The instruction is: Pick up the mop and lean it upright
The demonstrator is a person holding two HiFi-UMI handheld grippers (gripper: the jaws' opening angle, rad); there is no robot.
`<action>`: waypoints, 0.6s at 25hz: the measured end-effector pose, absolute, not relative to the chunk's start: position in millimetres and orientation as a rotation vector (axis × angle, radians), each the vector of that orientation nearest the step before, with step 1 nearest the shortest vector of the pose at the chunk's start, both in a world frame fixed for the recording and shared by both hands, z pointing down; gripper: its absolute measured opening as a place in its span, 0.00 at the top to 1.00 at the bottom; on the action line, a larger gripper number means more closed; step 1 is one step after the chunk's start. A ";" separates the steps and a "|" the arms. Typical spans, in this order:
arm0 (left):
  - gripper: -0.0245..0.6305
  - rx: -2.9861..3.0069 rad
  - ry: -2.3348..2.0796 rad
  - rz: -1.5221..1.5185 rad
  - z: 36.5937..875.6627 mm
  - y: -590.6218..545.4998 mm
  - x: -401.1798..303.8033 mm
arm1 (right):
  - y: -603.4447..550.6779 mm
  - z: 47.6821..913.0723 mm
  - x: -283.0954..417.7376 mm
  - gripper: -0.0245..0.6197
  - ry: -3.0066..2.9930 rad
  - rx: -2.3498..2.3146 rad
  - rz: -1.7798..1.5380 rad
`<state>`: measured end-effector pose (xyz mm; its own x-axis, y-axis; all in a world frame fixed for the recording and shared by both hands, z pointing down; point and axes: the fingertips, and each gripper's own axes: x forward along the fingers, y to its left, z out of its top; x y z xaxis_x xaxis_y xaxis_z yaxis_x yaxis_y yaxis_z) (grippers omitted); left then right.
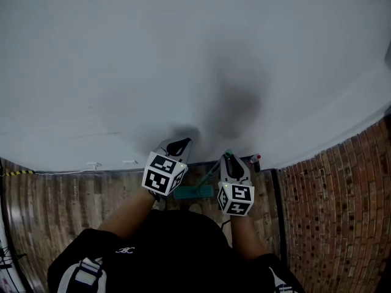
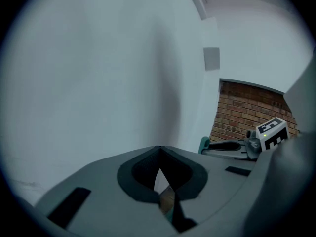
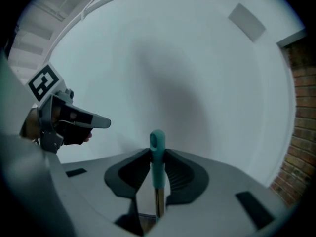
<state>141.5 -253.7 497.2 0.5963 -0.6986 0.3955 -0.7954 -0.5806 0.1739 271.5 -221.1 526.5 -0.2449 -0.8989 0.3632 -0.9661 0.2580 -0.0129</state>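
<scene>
While the person stands close up against the pale wall (image 1: pixel 183 54), both tools are held out low in front of them, side by side and a little apart. The right gripper (image 3: pixel 157 151) has its jaws pinched on the teal handle (image 3: pixel 157 164) of the mop (image 1: pixel 211 174), just under the rounded top end, which pokes up above the jaw tips. Below the teal grip a bare metal shaft (image 3: pixel 158 201) runs down. From above, the handle slants from the right gripper down to the teal mop head (image 1: pixel 194 192), which lies flat on the brick-patterned floor (image 1: pixel 317 206) near the foot of the wall, between the person's two arms. The left gripper (image 2: pixel 158 148) is just beside the other one, its jaws pressed together at the tips with nothing between them, pointing at the wall and clear of the mop. A small red-capped thing (image 1: pixel 255 159) sits at the wall's foot, just right of the right gripper.
</scene>
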 end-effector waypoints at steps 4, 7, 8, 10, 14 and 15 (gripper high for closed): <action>0.97 2.510 -1.179 0.407 496.9 -252.8 151.1 | -202.3 524.2 275.1 0.80 -2.243 1.746 0.341; 0.97 2.517 -1.167 0.402 495.9 -252.5 154.7 | -194.5 523.9 271.4 0.80 -2.250 1.742 0.342; 0.97 2.518 -1.163 0.401 496.0 -252.2 155.5 | -192.7 523.8 270.0 0.80 -2.254 1.741 0.340; 0.97 2.520 -1.153 0.402 496.9 -251.2 156.8 | -190.1 523.6 267.3 0.80 -2.257 1.741 0.337; 0.97 2.531 -1.146 0.442 500.9 -247.5 159.0 | -186.5 523.0 263.8 0.80 -2.257 1.741 0.333; 0.97 2.538 -1.148 0.450 500.8 -246.6 159.0 | -185.6 522.8 263.0 0.80 -2.257 1.740 0.332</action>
